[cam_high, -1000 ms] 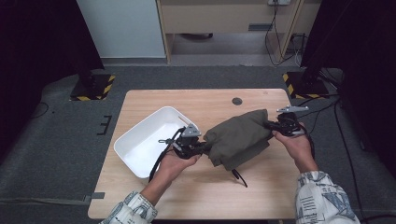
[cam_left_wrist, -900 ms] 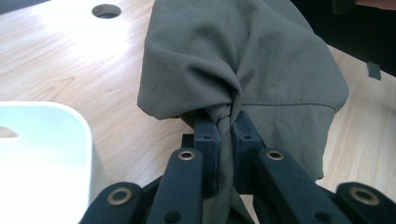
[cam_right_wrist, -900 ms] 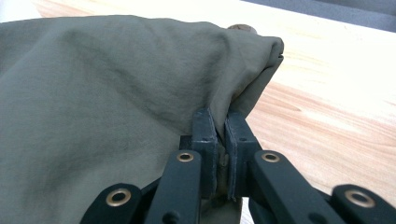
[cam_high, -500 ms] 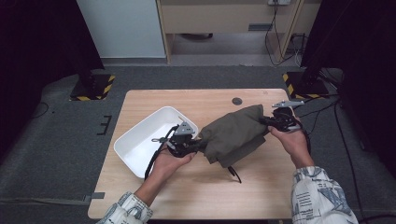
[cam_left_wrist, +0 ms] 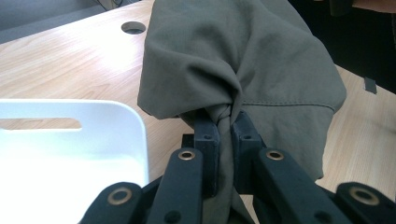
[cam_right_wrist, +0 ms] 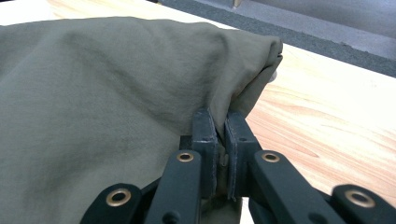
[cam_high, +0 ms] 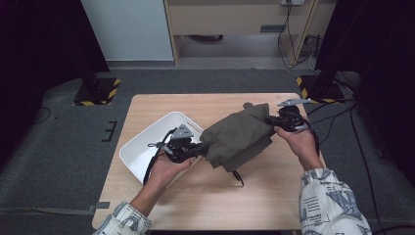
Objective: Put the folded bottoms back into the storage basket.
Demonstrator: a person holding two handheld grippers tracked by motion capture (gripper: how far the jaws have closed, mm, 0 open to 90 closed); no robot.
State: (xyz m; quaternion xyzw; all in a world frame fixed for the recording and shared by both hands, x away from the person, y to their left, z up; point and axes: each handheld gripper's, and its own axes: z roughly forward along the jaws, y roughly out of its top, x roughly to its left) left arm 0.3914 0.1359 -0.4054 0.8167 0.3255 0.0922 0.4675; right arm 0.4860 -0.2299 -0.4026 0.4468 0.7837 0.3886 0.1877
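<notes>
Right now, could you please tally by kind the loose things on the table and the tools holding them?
Olive-green garment: 1
White tray: 1
Hand-held grippers: 2, the left hand-held gripper and the right hand-held gripper, each shut on the garment
Total: 4

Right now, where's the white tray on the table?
In the high view the white tray sits on the left part of the wooden table, just left of the left gripper and the olive cloth it holds.
</notes>
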